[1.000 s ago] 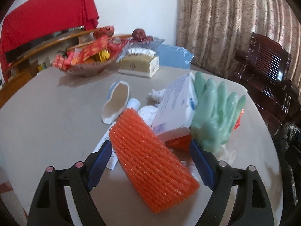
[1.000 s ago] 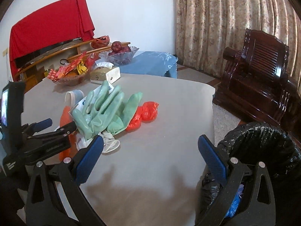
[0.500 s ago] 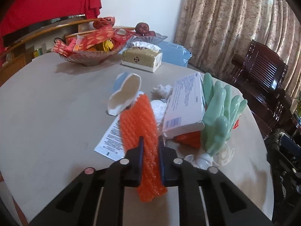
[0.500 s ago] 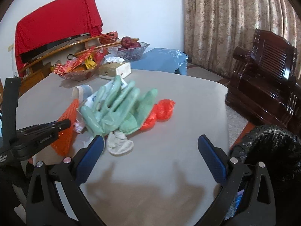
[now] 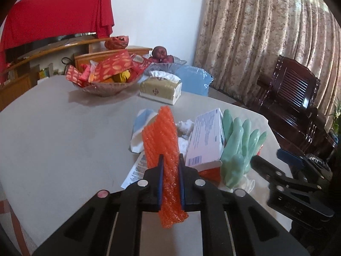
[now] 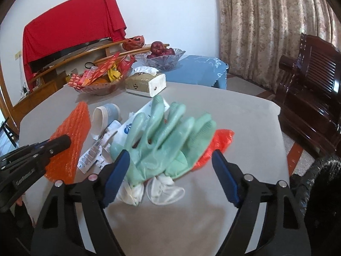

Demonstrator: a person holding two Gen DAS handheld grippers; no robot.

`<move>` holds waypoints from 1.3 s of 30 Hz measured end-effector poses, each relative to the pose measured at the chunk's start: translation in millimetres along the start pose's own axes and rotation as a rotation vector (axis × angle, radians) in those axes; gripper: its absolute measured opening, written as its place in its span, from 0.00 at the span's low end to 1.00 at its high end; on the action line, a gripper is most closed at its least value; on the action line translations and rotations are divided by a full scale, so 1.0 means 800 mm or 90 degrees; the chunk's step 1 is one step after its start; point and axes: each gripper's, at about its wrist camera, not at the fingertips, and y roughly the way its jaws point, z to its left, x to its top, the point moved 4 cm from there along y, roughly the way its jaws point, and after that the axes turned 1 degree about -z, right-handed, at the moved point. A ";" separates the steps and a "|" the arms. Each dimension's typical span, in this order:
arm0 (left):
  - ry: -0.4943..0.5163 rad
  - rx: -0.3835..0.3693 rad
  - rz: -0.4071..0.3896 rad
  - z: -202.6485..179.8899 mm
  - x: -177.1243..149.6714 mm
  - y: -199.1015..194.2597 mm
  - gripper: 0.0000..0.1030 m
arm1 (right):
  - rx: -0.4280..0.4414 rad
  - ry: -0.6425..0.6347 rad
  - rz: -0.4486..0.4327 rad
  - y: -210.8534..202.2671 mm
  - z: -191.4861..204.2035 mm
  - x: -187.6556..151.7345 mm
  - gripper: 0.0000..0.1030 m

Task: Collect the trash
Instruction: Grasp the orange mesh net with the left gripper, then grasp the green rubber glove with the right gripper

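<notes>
My left gripper (image 5: 171,177) clenched on orange foam net (image 5: 163,136), right gripper (image 6: 170,170) narrowing, unclenched, green gloves (image 6: 168,136) at its twelve o'clock

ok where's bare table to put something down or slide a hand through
Bare table spreads left of the orange foam net, running back to the snack bowl. Another bare strip lies right of the green gloves, toward the table's far edge. The middle is crowded: net, cup, papers, box, gloves overlapping.

ribbed orange foam netting (image 5: 164,140), rubbery green gloves (image 6: 168,136)
</notes>
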 end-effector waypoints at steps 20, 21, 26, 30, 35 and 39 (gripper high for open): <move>0.004 -0.026 0.002 -0.008 0.003 -0.006 0.11 | 0.102 -0.005 0.049 0.020 0.006 0.018 0.03; 0.005 -0.028 0.001 -0.009 0.004 -0.007 0.11 | 0.103 -0.005 0.045 0.012 0.004 0.019 0.03; 0.012 -0.039 -0.006 -0.018 0.009 -0.015 0.11 | 0.120 0.018 0.022 -0.030 -0.009 0.025 0.01; 0.014 -0.055 -0.008 -0.031 0.011 -0.023 0.11 | 0.130 0.032 0.010 -0.063 -0.020 0.028 0.01; 0.027 -0.079 -0.010 -0.054 0.009 -0.032 0.11 | 0.139 0.062 0.003 -0.094 -0.033 0.029 0.01; 0.034 -0.093 -0.018 -0.069 0.010 -0.042 0.11 | 0.138 0.064 -0.014 -0.118 -0.041 0.032 0.01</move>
